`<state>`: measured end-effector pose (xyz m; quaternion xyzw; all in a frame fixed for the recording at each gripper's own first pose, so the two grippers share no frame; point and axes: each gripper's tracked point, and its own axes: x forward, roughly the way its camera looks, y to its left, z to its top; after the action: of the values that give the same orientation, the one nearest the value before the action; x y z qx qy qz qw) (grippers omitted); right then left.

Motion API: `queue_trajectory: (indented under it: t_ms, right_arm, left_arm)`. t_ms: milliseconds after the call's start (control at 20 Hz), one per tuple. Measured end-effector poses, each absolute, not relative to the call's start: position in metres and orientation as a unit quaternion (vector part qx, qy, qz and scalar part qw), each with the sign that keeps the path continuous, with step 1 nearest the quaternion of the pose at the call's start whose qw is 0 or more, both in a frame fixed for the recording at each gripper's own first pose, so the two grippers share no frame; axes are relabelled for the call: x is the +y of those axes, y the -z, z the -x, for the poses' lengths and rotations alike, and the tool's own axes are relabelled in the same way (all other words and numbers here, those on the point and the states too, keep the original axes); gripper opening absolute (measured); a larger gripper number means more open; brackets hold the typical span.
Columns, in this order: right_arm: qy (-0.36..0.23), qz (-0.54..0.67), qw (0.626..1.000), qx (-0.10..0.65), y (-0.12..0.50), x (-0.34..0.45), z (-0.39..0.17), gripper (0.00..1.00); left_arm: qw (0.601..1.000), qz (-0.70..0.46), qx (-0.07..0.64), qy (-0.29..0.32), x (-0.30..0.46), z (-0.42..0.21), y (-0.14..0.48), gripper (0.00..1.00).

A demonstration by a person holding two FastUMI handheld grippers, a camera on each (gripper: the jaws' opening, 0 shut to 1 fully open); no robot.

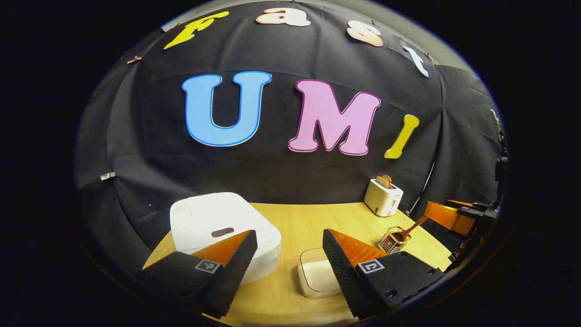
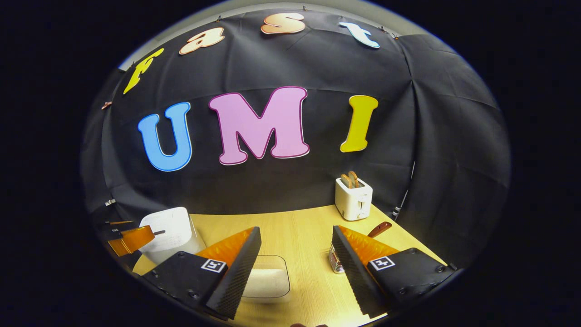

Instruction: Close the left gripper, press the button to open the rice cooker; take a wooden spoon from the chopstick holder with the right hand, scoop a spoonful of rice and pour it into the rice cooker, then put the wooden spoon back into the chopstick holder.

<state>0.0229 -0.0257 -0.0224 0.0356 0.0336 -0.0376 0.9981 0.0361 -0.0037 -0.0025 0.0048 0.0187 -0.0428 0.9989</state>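
Nearest to you in the left gripper view is your left gripper (image 1: 289, 252), its two fingers spread wide with nothing between them. It hangs above the near edge of the wooden table (image 1: 290, 222). Take the rice container (image 1: 315, 277) as your landmark: a clear, shallow box of white rice that sits on the table just beyond the gap between those fingers, partly hidden by the right-hand finger. Left of the rice container stands the white rice cooker (image 1: 218, 227), lid down, with its dark button (image 1: 222, 232) on the front of the lid; the left-hand finger overlaps its near corner in the picture, though you cannot tell whether it touches. Right of the rice container, and a little farther back, is the wire chopstick holder (image 1: 391, 240) with the wooden spoon (image 1: 408, 230) standing tilted in it, handle up toward the right. Behind that, near the cloth wall, is a white toaster (image 1: 383, 196) with bread in its slots.

In the right gripper view your right gripper (image 2: 295, 254) is likewise wide open and holds nothing. The rice container (image 2: 268, 281) lies just past its left-hand finger, the chopstick holder (image 2: 335, 260) peeks out beside its right-hand finger with the spoon handle (image 2: 380, 228) rising behind, and the rice cooker (image 2: 168, 231) stands far left of the container.
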Motion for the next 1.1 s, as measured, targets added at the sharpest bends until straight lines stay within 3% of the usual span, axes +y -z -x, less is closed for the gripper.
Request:
queue_trajectory:
  t_ms: [150,400,500,600,700,800,1100]
  right_arm:
    - [0.051,-0.039,0.997,0.041,0.028,-0.034,-0.024,0.98]
    - [0.069,-0.053,0.995,0.050,0.034,-0.046,-0.025,0.98]
    - [0.081,-0.051,0.994,0.050,0.035,-0.054,-0.023,0.98]
    - [0.089,-0.052,0.993,0.049,0.036,-0.059,-0.022,0.98]
    - [0.098,-0.053,0.993,0.050,0.036,-0.064,-0.019,0.99]
    - [0.108,-0.056,0.991,0.052,0.039,-0.071,-0.016,0.99]
    - [0.132,-0.063,0.988,0.056,0.043,-0.086,-0.010,0.99]
  left_arm:
    - [0.999,-0.012,0.017,0.047,0.004,-0.043,-0.003,0.85]
    - [1.000,-0.019,0.009,0.015,0.039,-0.064,-0.020,0.59]
    - [1.000,-0.028,0.005,0.011,0.050,-0.076,-0.029,0.39]
    - [0.999,-0.032,0.017,-0.019,0.072,-0.089,-0.029,0.29]
    - [0.999,-0.028,0.021,-0.035,0.089,-0.103,-0.030,0.08]
    - [0.999,-0.003,0.044,-0.023,0.092,-0.118,-0.020,0.05]
    - [0.984,0.048,0.158,-0.065,0.133,-0.156,0.043,0.05]
